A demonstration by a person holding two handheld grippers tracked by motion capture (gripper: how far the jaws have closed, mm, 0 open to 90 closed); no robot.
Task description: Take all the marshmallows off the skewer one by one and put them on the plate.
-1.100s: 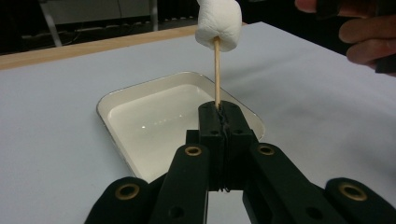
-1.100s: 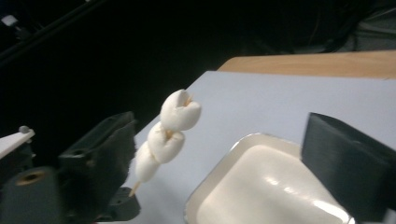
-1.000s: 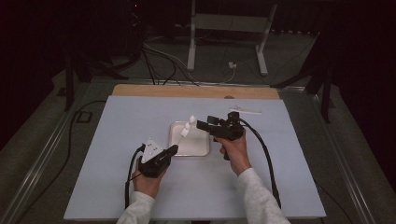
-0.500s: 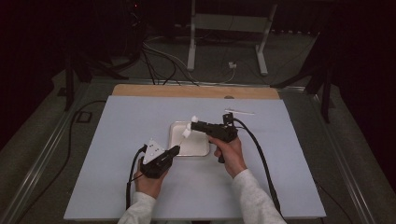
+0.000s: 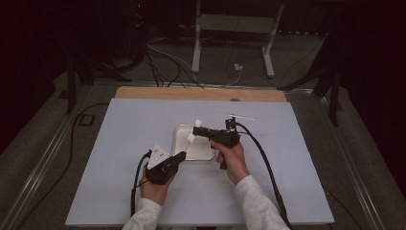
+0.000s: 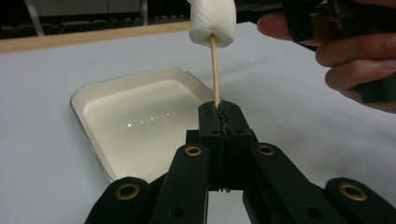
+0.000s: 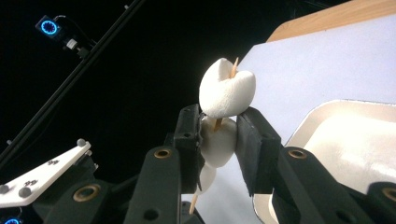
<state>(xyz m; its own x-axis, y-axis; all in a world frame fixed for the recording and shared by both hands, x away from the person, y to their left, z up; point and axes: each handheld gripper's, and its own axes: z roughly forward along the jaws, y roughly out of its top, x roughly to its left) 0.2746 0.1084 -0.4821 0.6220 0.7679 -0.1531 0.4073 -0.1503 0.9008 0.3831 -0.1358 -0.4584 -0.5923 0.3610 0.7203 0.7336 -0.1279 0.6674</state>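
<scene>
My left gripper [image 6: 219, 109] is shut on the foot of a thin wooden skewer [image 6: 215, 70], which stands upright over the near right corner of a white tray [image 6: 140, 112]. A white marshmallow [image 6: 212, 21] is stuck on the skewer. In the right gripper view the skewer tip pokes out of the top marshmallow [image 7: 228, 88]. Just below it, my right gripper [image 7: 218, 123] is shut on a second marshmallow [image 7: 217, 142]. A third marshmallow [image 7: 205, 177] sits lower on the stick. In the high view the right gripper [image 5: 196, 130] reaches in from the right above the left gripper [image 5: 179, 155].
The white tray [image 5: 203, 154] lies mid-table on a pale blue sheet [image 5: 119, 143]. A thin pale stick [image 5: 242, 116] rests behind the right gripper. A wooden board edge [image 5: 201, 93] runs along the back. Cables trail from both grippers toward the near edge.
The right hand and its gripper have edged slightly left and nearer to me, staying at the skewer. The left gripper has barely moved.
</scene>
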